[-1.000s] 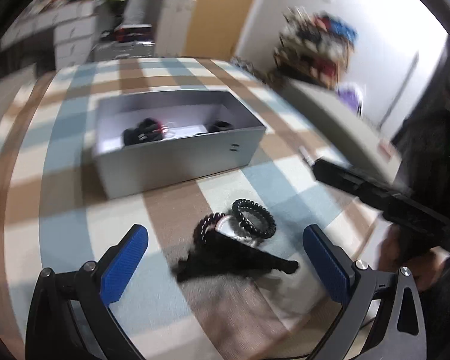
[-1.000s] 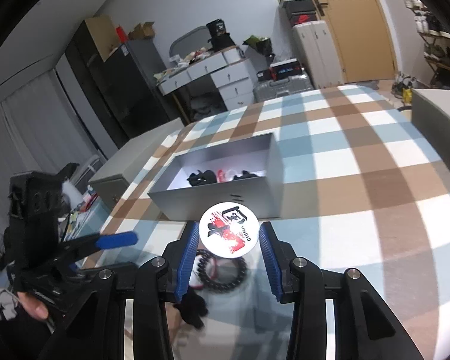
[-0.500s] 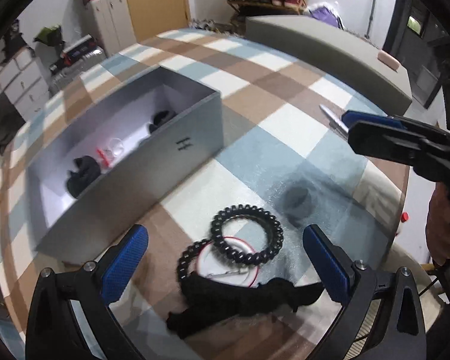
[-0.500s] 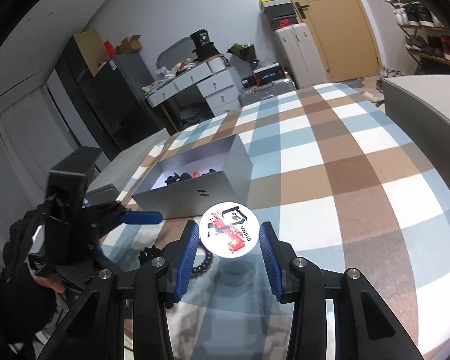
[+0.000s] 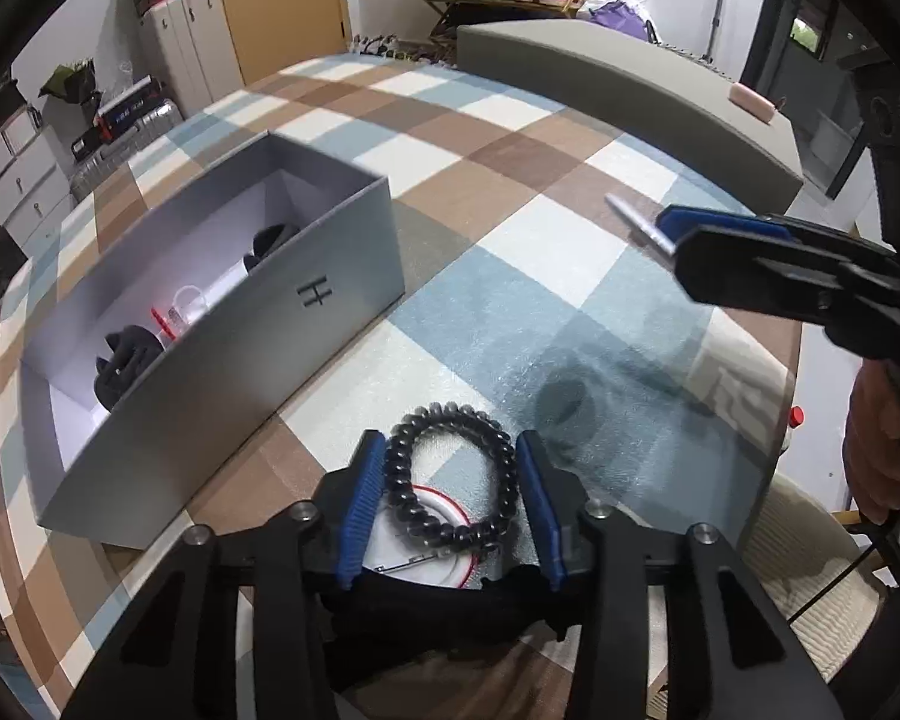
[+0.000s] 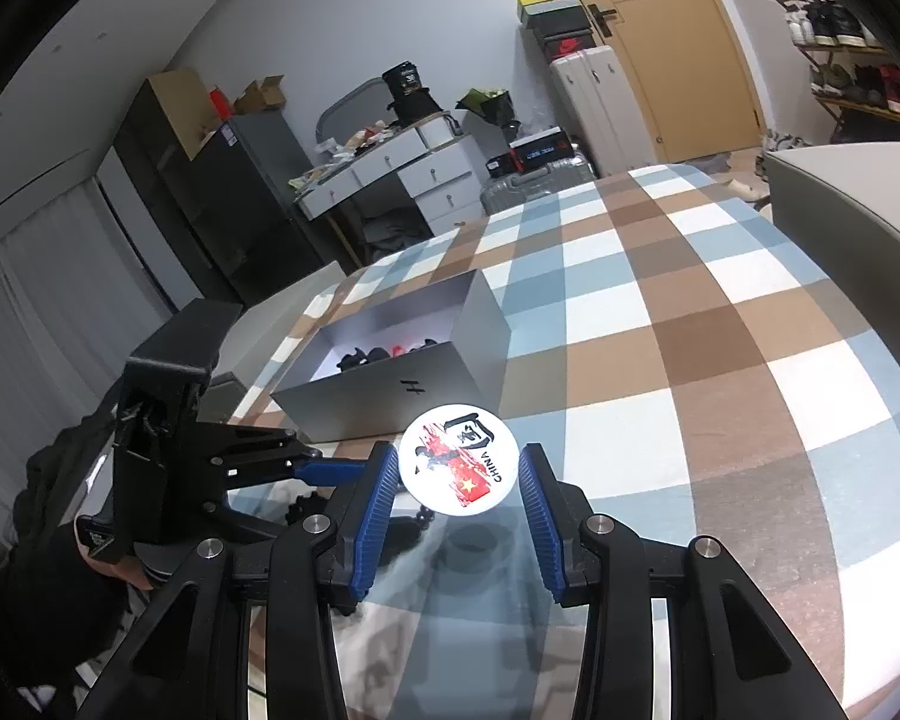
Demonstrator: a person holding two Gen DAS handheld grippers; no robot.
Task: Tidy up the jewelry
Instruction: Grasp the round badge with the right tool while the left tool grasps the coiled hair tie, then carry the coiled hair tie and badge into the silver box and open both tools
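Left wrist: left tongs [image 5: 450, 489] closing round coil hair tie [image 5: 450, 480].

Your box [image 5: 222, 324] sits on the table [image 5: 546, 252]; the coil tie [image 5: 450, 480] lies before it, on a ring [image 5: 444, 516], beside the pouch [image 5: 450, 612].

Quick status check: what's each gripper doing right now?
Left gripper: jaws closing around the black coil hair tie.
Right gripper: shut on the round badge.
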